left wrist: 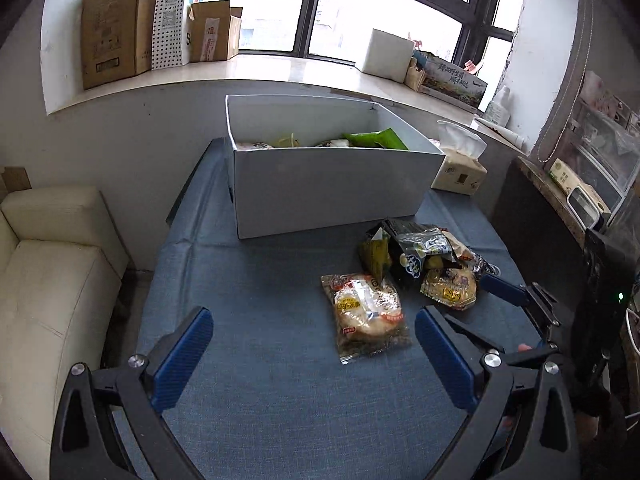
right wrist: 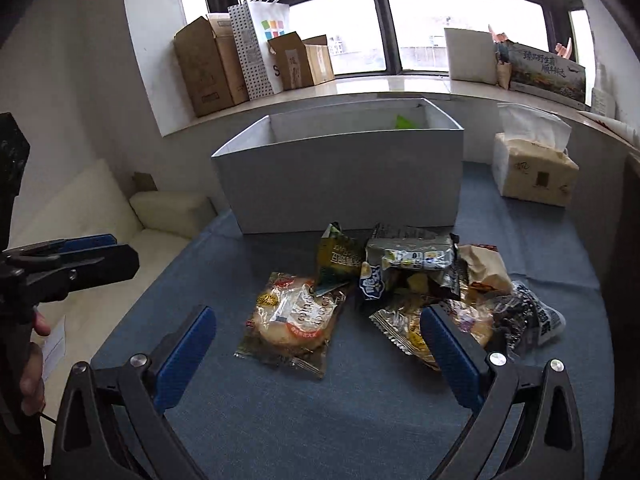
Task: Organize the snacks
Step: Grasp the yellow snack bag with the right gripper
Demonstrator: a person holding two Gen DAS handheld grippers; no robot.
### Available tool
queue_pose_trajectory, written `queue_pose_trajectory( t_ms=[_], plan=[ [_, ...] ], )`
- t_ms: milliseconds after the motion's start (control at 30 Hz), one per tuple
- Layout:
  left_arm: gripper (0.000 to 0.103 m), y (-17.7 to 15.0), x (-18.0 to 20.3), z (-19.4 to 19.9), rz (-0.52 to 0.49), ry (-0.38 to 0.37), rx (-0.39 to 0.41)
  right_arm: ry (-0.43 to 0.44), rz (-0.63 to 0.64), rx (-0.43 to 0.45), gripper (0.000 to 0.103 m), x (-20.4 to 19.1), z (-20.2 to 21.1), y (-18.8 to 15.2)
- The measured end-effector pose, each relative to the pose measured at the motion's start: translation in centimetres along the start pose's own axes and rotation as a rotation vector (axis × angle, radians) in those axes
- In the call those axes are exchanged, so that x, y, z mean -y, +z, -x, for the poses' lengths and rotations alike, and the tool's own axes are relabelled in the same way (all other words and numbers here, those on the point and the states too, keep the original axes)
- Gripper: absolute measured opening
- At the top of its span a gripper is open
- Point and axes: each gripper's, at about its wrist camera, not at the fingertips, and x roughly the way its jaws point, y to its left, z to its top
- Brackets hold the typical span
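Note:
A clear-wrapped round bread packet [left wrist: 366, 316] [right wrist: 292, 320] lies alone on the blue tablecloth [left wrist: 260, 360]. Just behind and right of it is a pile of several snacks [left wrist: 424, 260] [right wrist: 420, 276]: a green-yellow pouch, a dark bag with a blue-white label, a second bread packet and a black-and-white wrapper. Behind them stands a white open box [left wrist: 320, 184] [right wrist: 340, 184], with a green packet [left wrist: 376, 140] and other snacks inside. My left gripper [left wrist: 314, 356] is open above the cloth, left of the lone packet. My right gripper [right wrist: 316, 354] is open, with the lone packet lying just beyond its gap.
A tissue pack [left wrist: 460, 168] [right wrist: 532, 168] sits right of the box. A cream sofa [left wrist: 52, 280] stands left of the table. Cardboard boxes [left wrist: 116, 28] and bags line the window sill. A dark cabinet [left wrist: 532, 208] borders the table's right side. A hand [right wrist: 32, 360] holds the left gripper's handle.

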Motion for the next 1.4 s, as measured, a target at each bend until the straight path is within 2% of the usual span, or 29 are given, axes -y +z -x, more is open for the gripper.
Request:
queue_pose_trajectory(
  t_ms=[300,400,700,933,1000,1067,1133,1267,1400],
  plan=[
    [0.103,-1.8,-2.5,0.5,0.040,0.044,-0.001,-0.003,0.056,-0.073,0.103,-0.9,-5.1,3.0],
    [0.103,-2.1,-2.7,0.6,0.040,0.032,0.002,0.014,0.065,-0.109,0.103,-1.4,-6.6,3.7],
    [0.103,-2.4,-2.6,0.1,0.032,0.040,-0.018,-0.044,0.078,-0.204,0.103,-1.7,-10.8,4.4],
    [0.103,-2.7,-2.8,-0.3,0.038,0.047,-0.032,-0.077,0.113,-0.224,0.102,-1.8,-11.9,4.5],
    [0.103,-2.7,-2.8,-0.3,0.035,0.050,-0.031,-0.105,0.122,-0.217,0.090,-1.9,-11.9,4.5],
    [0.103,-2.7,-2.7,-0.4,0.037,0.050,-0.033,-0.146,0.131,-0.211,0.052,-1.9,-11.8,4.4],
    [0.103,-2.7,-2.7,-0.6,0.036,0.054,-0.037,-0.184,0.143,-0.216,0.037,-1.7,-11.8,4.3],
    [0.103,-2.8,-2.8,-0.7,0.033,0.057,-0.040,-0.170,0.122,-0.215,0.027,-1.2,-11.1,4.3],
    [0.103,-2.7,-2.7,-0.9,0.030,0.049,-0.046,-0.156,0.142,-0.156,0.026,-2.1,-8.6,4.6]
  ],
)
